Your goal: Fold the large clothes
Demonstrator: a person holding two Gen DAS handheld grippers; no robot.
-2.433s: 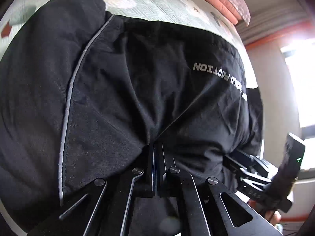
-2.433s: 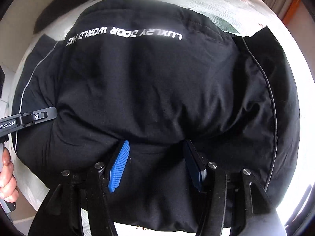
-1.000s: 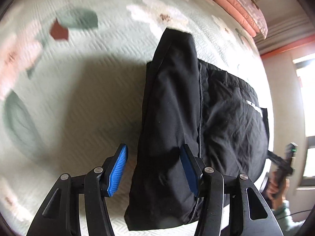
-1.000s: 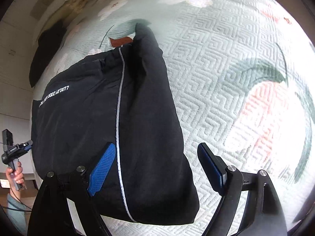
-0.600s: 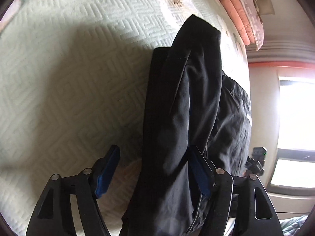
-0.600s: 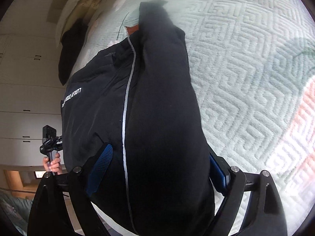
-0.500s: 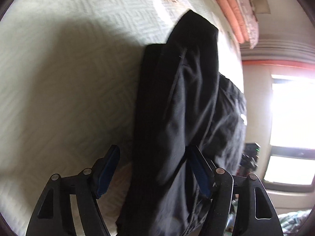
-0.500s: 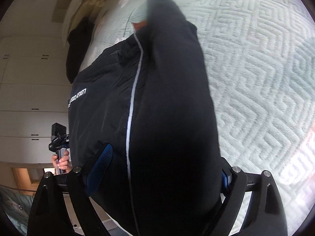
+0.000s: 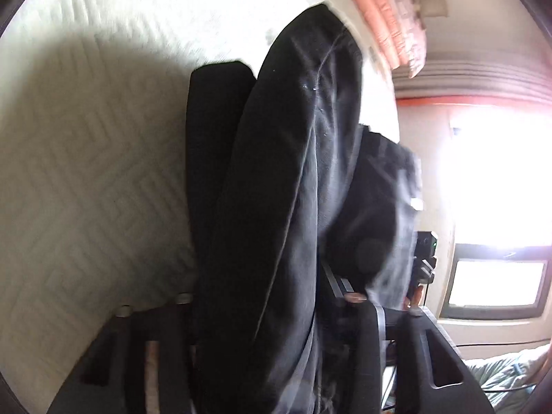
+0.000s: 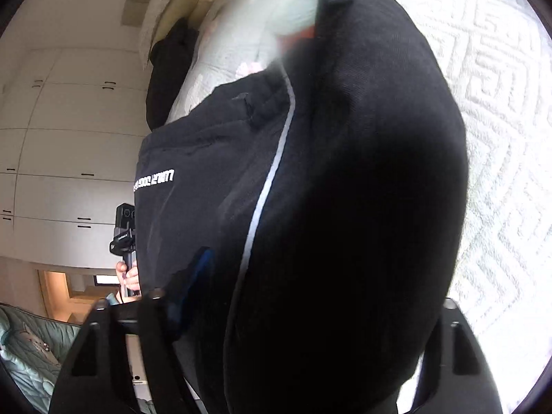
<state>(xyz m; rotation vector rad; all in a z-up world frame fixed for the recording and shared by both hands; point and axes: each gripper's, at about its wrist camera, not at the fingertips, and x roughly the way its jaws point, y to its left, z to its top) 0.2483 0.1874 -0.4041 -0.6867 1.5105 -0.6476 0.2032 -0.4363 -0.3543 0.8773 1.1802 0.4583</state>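
Jacket (image 10: 345, 207), black and already folded narrow, lies on the quilted bedspread (image 10: 500, 138), and each claw has just been closing on one of its side rolls so that both ends can be lifted together for the next fold. Left gripper (image 9: 262, 314) and right gripper (image 10: 310, 293) both have thick cloth between the jaws; whether the pads already press cannot be told. Bare bedspread lies open beyond the far edge.

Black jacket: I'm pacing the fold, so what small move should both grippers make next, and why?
Probably finish closing, then lift. The black jacket has a folded side between each pair of jaws, which have just been closing, at the left gripper and right gripper, on the quilted bedspread.
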